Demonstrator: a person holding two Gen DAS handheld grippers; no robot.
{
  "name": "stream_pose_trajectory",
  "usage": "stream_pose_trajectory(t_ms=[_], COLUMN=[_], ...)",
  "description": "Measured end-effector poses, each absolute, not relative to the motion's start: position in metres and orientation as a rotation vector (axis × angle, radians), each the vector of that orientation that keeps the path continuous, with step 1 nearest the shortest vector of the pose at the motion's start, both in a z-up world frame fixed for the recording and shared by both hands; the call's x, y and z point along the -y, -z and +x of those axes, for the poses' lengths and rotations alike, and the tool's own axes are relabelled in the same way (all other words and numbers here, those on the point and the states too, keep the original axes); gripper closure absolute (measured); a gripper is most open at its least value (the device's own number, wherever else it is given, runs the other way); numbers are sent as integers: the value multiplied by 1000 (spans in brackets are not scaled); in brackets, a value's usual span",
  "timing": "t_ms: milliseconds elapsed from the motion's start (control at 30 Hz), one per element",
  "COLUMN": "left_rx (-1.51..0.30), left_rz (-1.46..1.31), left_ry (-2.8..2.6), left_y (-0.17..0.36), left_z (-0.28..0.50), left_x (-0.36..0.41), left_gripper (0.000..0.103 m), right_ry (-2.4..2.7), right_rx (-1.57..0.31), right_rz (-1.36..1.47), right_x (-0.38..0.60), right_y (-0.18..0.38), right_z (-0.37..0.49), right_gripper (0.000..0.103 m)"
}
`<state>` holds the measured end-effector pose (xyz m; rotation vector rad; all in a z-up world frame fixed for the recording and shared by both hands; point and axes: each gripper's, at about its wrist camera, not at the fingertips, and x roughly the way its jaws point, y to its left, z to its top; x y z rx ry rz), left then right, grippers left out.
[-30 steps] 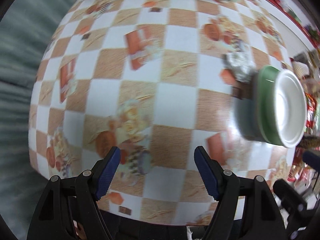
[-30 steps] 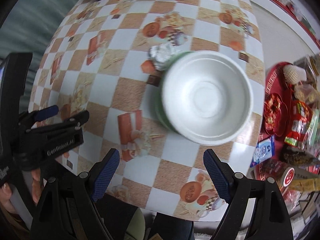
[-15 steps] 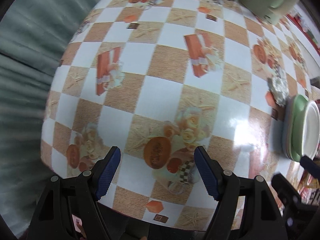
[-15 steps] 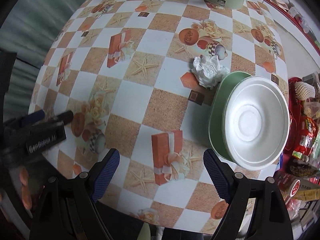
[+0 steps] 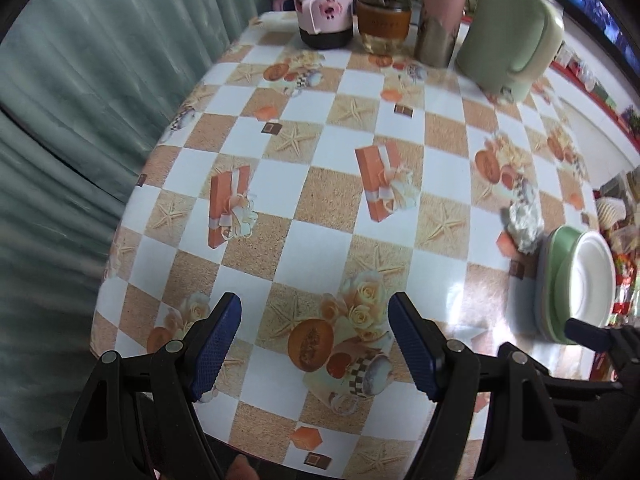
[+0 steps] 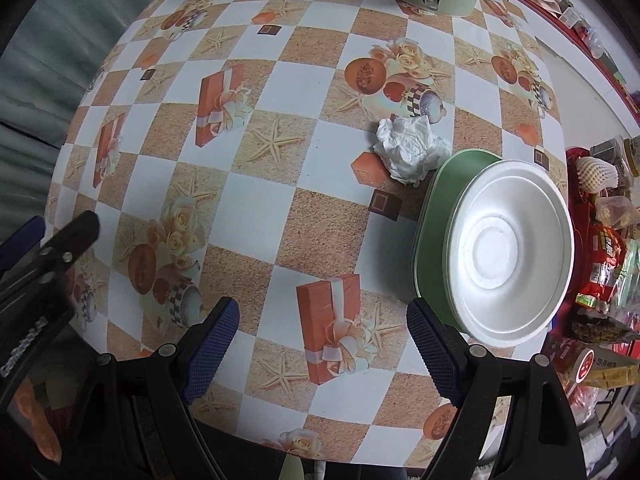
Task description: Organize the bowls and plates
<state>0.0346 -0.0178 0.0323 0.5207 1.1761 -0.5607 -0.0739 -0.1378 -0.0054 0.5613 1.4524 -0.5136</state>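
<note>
A white foam bowl (image 6: 506, 252) sits stacked on green plates (image 6: 434, 216) at the table's right side; the stack also shows in the left wrist view (image 5: 576, 284). My right gripper (image 6: 324, 344) is open and empty above the near table edge, left of the stack. My left gripper (image 5: 316, 340) is open and empty over the near edge, well left of the stack. The left gripper also shows at the left of the right wrist view (image 6: 36, 256).
A crumpled white tissue (image 6: 410, 148) lies just behind the stack. A pink mug (image 5: 322, 8), a glass jar (image 5: 384, 20), a metal bottle (image 5: 438, 12) and a green kettle (image 5: 508, 36) stand at the far edge. Snack packets (image 6: 604, 248) crowd the right. A green curtain (image 5: 80, 100) hangs left.
Both grippers have pulled back from the stack toward the near edge and tilted up, so more of the table and the far items show. The stack stays put.
</note>
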Motion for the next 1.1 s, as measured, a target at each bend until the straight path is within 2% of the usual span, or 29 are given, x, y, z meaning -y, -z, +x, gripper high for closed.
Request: stream_pose_trajectory(t_ms=[300,500,833,1100], left_rx=[-1170,-1048,-747,-624], left_rz=[497,529,615,547], left_ry=[620,594,643,713], left_y=[-52,-72,-109,-126], left_z=[12,-16,-88,-118], left_x=[17,14,11,4], left_gripper=[24,24,21,17], right_ry=[590,602,607,582], right_rx=[-1417,-1407,-1415,-1410], right_rz=[604,637,729,847], right_x=[162,167,165,162], right_y=[2,2,6,-5], right_z=[-61,-59,-72,-89], right_gripper=[16,16,16,16])
